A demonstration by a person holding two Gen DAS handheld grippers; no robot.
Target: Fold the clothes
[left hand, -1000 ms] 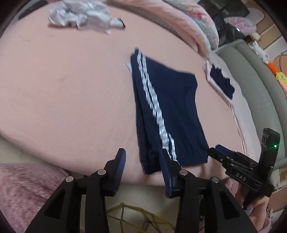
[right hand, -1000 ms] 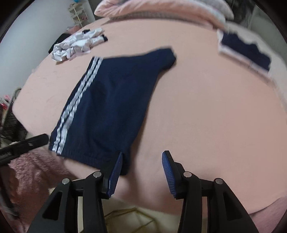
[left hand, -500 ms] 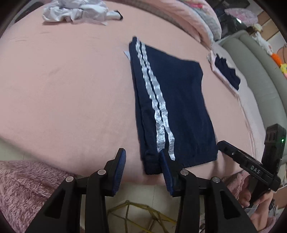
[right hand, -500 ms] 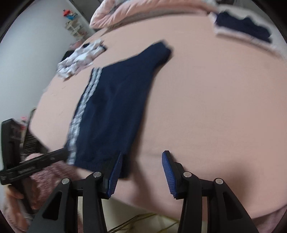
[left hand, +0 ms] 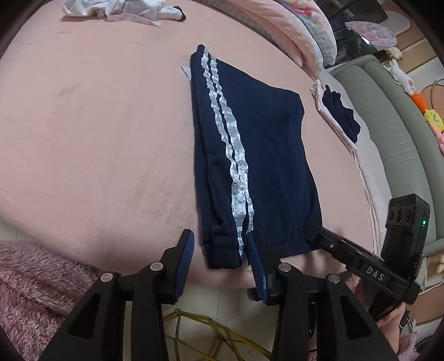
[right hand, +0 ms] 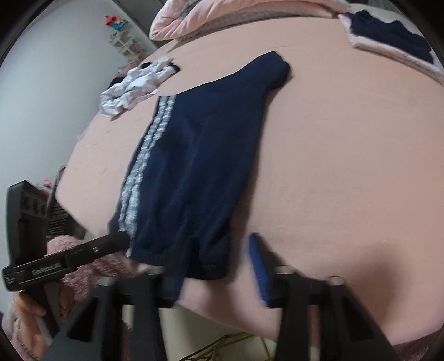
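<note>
The navy track pants [left hand: 255, 166], with two white stripes [left hand: 230, 155] down one side, lie folded lengthwise on the pink bed [left hand: 97, 125], the cuffs at the near edge and the waist end toward the pillows [left hand: 302, 30].

The left gripper [left hand: 219, 250] hangs just off the cuff on the striped side, its fingers [left hand: 184, 258] spread apart with the hem between them but not pinched. The right gripper [right hand: 216, 263] sits at the other cuff corner, also with its fingers [right hand: 256, 266] apart; the view is blurred there, so whether the left finger touches the cloth is unclear. Neither holds anything.

The pants look like soft, light knit: they will drape and sag instead of holding a shape, and the stacked layers can slide on each other if only the top one is taken. The ribbed cuffs are thicker and give the firmest bite. My judgement is to pinch both cuff corners through all layers, lift evenly and carry them toward the waist end so the fold lands square.

Beyond the pants, a crumpled white garment [left hand: 116, 8] lies at the far side of the bed, and a smaller navy piece [left hand: 341, 116] lies to the right, well apart.
</note>
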